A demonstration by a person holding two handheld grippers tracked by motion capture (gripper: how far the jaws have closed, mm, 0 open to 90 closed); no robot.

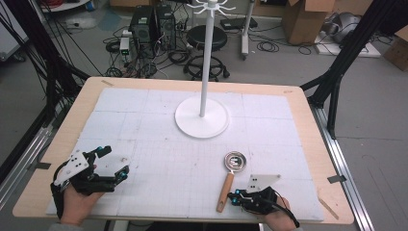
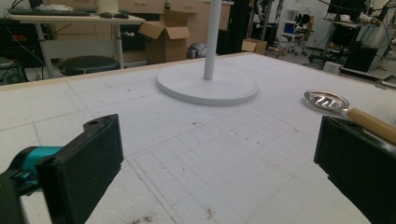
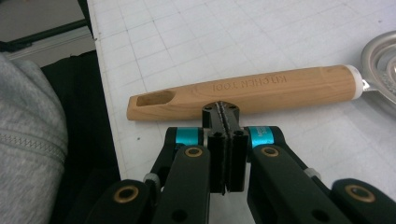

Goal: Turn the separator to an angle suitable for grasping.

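Right gripper (image 3: 226, 140) sits low at the table's near edge, jaws pressed together on nothing, tips just short of the strainer (image 3: 261, 93) and square to its smooth wooden handle, likely lining up a pick. The shiny metal bowl lies off to its side. Left gripper (image 1: 111, 162) waits well apart, jaws wide. Beyond both stands 1 white rack (image 1: 202, 115).

white stand (image 1: 202, 115) blocks mat centre; strainer (image 1: 230, 179) lies front right.
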